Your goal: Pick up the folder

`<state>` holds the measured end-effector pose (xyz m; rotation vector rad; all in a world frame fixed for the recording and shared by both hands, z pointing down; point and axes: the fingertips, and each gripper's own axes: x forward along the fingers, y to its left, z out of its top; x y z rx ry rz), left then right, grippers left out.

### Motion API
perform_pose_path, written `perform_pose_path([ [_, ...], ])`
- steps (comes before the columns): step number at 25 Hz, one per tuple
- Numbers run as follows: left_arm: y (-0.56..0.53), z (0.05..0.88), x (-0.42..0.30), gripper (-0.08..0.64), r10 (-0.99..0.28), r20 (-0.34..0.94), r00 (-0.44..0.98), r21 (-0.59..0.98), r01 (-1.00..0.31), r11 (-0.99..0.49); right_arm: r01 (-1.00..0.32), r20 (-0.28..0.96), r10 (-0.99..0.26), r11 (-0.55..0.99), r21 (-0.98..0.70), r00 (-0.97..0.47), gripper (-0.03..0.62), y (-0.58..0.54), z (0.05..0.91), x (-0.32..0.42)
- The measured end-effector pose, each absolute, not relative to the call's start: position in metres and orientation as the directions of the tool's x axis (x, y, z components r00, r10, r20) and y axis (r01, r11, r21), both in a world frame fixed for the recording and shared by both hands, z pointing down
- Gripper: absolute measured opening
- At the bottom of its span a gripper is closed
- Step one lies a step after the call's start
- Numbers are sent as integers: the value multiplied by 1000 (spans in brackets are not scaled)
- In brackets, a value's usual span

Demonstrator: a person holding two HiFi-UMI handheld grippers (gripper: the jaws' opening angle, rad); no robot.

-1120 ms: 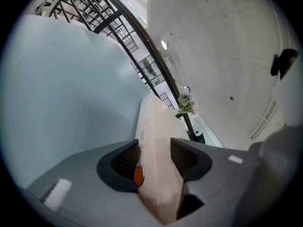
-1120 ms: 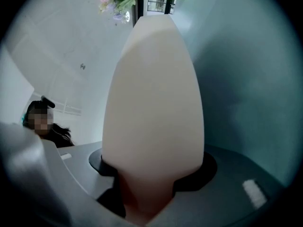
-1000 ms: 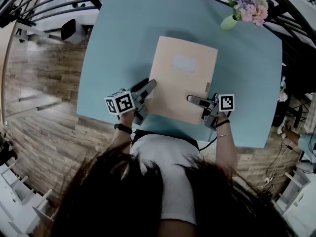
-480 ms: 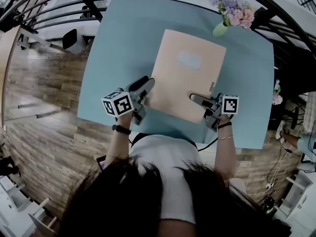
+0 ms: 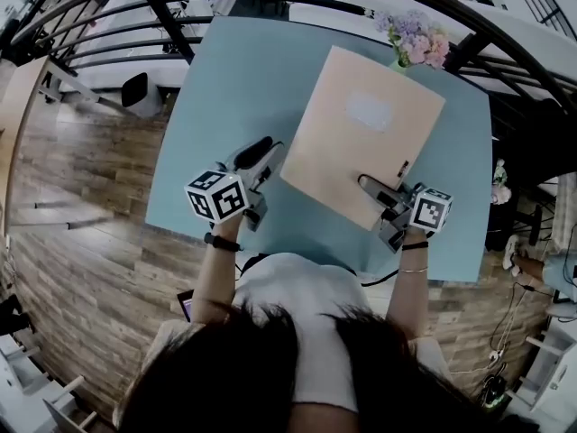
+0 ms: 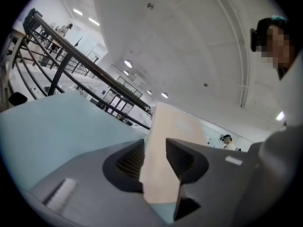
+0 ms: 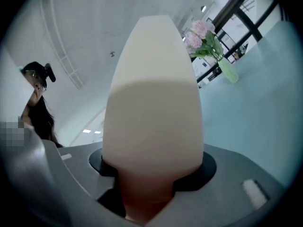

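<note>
The peach folder (image 5: 365, 133) is held up off the pale blue table (image 5: 225, 88), its near end between both grippers. My left gripper (image 5: 263, 162) grips its near left corner. In the left gripper view the folder's edge (image 6: 163, 136) fills the gap and both pads touch it; these jaws have just been closing on it. My right gripper (image 5: 377, 190) is shut on the near right edge. In the right gripper view the folder (image 7: 154, 93) stands upright between the jaws of the right gripper (image 7: 154, 171) and hides most of what lies ahead.
A vase of pink and purple flowers (image 5: 415, 41) stands at the table's far right, just behind the folder, and shows as flowers (image 7: 203, 39) in the right gripper view. Black railings (image 5: 171, 16) run beyond the table's far edge. Wooden floor lies to the left.
Both grippers and the folder have risen toward the head camera. The folder has turned clockwise, its far end now near the flowers. The left jaws have narrowed onto the folder's corner.
</note>
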<state>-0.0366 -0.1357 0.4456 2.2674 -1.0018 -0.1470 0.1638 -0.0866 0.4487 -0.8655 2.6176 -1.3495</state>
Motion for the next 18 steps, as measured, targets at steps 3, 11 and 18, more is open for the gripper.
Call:
perform_pose_path([
  [3,-138,431,-36,184,-712,151,686,534,-662,-525,-550,231,-583,458,-699,-779,288,-90,435,171],
  [11,-137,408,-31,158,-738,179,651,337,-745,-576,-811,313,-774,405,-423,-550,285,-95,408,195],
  [18,-137,400,-28,120,-768,209,605,159,-796,-584,-929,320,-872,349,-125,-370,279,-97,387,206],
])
